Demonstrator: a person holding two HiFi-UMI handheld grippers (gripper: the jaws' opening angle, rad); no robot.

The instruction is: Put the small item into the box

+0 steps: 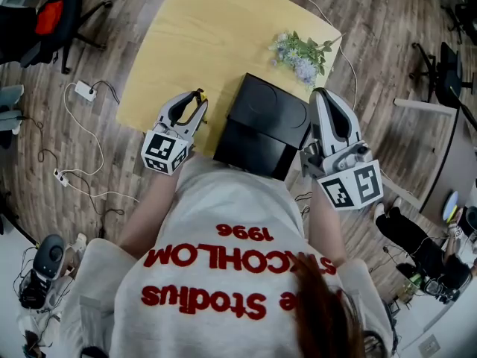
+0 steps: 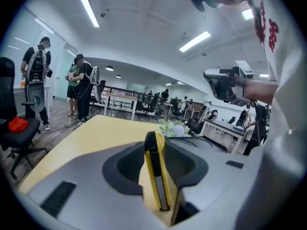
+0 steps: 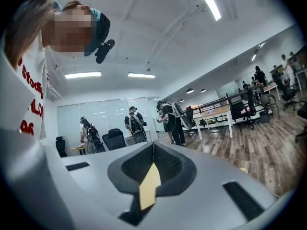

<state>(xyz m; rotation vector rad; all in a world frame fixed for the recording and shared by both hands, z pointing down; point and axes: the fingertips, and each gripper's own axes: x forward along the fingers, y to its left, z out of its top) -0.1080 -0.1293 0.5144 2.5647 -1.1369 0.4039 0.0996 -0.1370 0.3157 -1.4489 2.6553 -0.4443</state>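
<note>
Your left gripper point(image 1: 198, 100) clamps a yellow utility knife point(image 2: 156, 171), just left of the black box point(image 1: 264, 125) at frame centre. Your right gripper point(image 1: 323, 94) is closed and empty.

Box point(image 1: 264, 125) on table point(image 1: 186, 43), flowers point(image 1: 302, 54) behind; cutter point(image 2: 156, 176) in L gripper point(image 1: 197, 101).

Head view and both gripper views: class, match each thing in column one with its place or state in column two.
Column one:
1. black box
2. flower bunch
3. utility knife
4. right tongs

Column two:
a. by the right corner of the table
b. closed, with nothing between them
c. gripped in the left tongs
d. at the table's near edge, in front of the person

Pairs: 1-d, 2-a, 3-c, 4-b
</note>
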